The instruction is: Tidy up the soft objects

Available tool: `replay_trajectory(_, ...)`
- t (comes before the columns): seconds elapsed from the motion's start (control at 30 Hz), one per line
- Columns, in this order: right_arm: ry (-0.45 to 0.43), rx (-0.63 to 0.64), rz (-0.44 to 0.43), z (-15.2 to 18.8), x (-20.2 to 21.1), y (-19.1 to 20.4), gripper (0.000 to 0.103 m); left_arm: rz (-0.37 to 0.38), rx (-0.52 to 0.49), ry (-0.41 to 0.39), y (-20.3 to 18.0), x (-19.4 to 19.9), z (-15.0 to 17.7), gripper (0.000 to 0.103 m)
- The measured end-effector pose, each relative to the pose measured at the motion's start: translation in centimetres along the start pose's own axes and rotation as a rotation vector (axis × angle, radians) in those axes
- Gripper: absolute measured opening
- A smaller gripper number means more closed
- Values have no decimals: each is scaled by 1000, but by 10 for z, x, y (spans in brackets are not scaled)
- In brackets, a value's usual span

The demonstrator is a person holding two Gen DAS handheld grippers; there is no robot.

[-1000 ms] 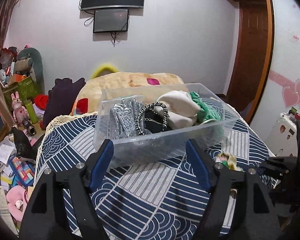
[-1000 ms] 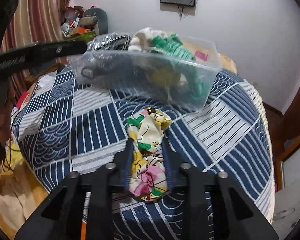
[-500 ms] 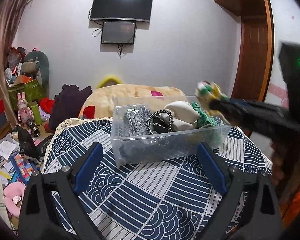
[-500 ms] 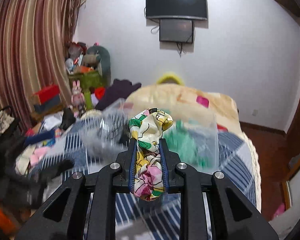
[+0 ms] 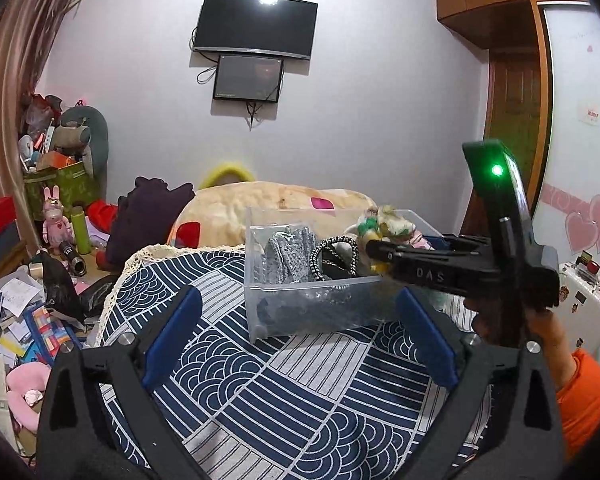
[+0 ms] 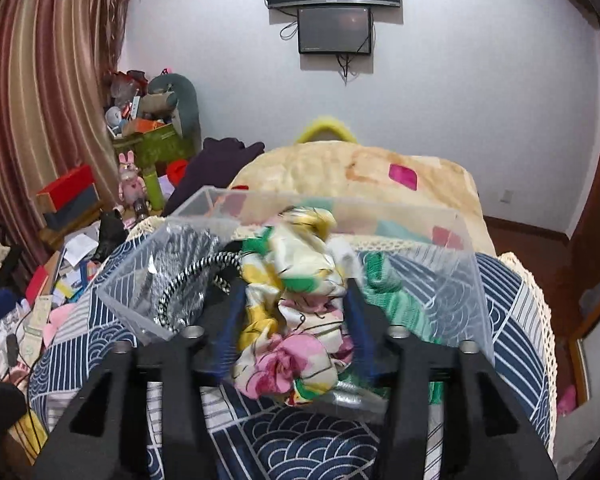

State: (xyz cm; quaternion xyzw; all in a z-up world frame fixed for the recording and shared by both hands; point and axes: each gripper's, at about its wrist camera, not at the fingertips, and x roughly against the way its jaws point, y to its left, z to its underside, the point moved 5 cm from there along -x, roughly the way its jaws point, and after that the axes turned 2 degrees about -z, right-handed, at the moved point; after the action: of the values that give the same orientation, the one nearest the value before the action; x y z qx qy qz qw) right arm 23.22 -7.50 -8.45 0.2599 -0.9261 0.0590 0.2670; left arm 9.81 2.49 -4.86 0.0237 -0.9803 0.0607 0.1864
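Note:
A clear plastic bin (image 5: 296,304) stands on the blue-and-white patterned cloth (image 5: 284,392). It holds grey sparkly fabric (image 5: 290,254), a black-and-white corded item (image 5: 336,258) and green fabric (image 6: 396,300). My right gripper (image 6: 294,316) is over the bin with a floral scrunchie (image 6: 296,304) between its blue pads; the jaws have spread and the scrunchie looks loose. In the left wrist view that gripper (image 5: 374,246) reaches in from the right above the bin. My left gripper (image 5: 298,340) is open and empty, in front of the bin.
A beige blanket (image 5: 276,204) lies behind the bin. A cluttered floor with toys, boxes and papers (image 5: 32,300) is to the left. A wooden door (image 5: 512,128) and a white cabinet (image 5: 584,300) are to the right.
My right gripper has carried the scrunchie from the cloth up and over the bin, and its jaws have widened. My left gripper has drawn back from the bin.

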Motion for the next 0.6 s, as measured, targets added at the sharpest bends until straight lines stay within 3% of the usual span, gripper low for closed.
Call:
replay_trajectory(0.17, -24, 9, -1, -3, 15, -1, 64, 0, 0, -17, -1, 5, -5, 99)
replay_trajectory(0.43, -159, 8, -7, -13, 76, -5, 73, 8, -24, -83, -15, 23, -22, 99)
replay_trajectory(0.6, -260, 19, 5, -13, 122, -4, 84, 14, -43, -132, -22, 39, -35, 102)
